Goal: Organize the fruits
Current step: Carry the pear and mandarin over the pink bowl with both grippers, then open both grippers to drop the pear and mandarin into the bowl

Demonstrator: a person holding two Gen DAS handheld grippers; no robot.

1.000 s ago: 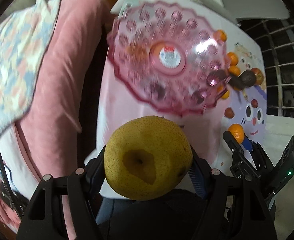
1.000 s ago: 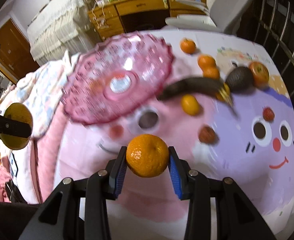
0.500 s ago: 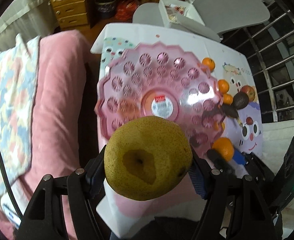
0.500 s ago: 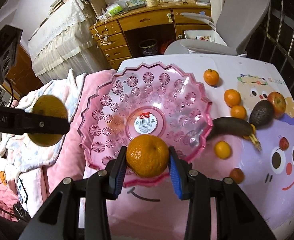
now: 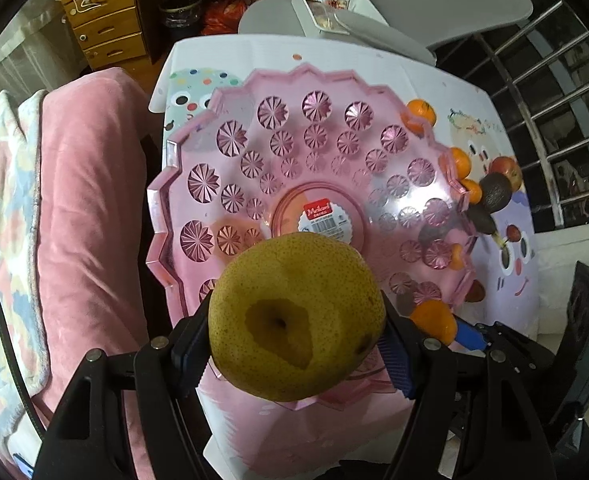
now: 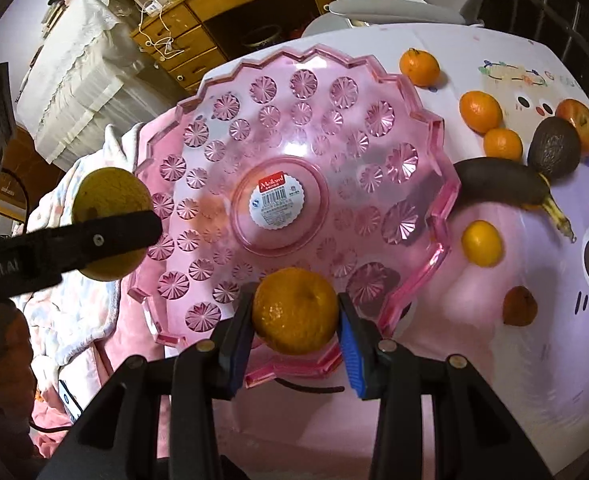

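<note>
Cartoon-print tablecloth (image 6: 514, 380) carries the empty pink bowl (image 6: 434, 128). My left gripper (image 5: 296, 336) clamps a pear (image 5: 296, 316), my right gripper (image 6: 296, 316) an orange (image 6: 296, 310), poised at its 6 o'clock rim; next, lower and release inside.

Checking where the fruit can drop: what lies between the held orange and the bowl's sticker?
Only bare pink bowl between orange and sticker, in the right wrist view.

Bowl (image 6: 414, 92): clear pink, cut starburst pattern, red-and-white label at centre. Pear (image 5: 296, 322): yellow-green, brown-speckled. Mandarin (image 6: 295, 316): orange. Banana (image 6: 502, 186): blackened. Avocado (image 6: 554, 148): dark brown. Surface (image 6: 534, 360): pink and lilac cartoon-face print.
</note>
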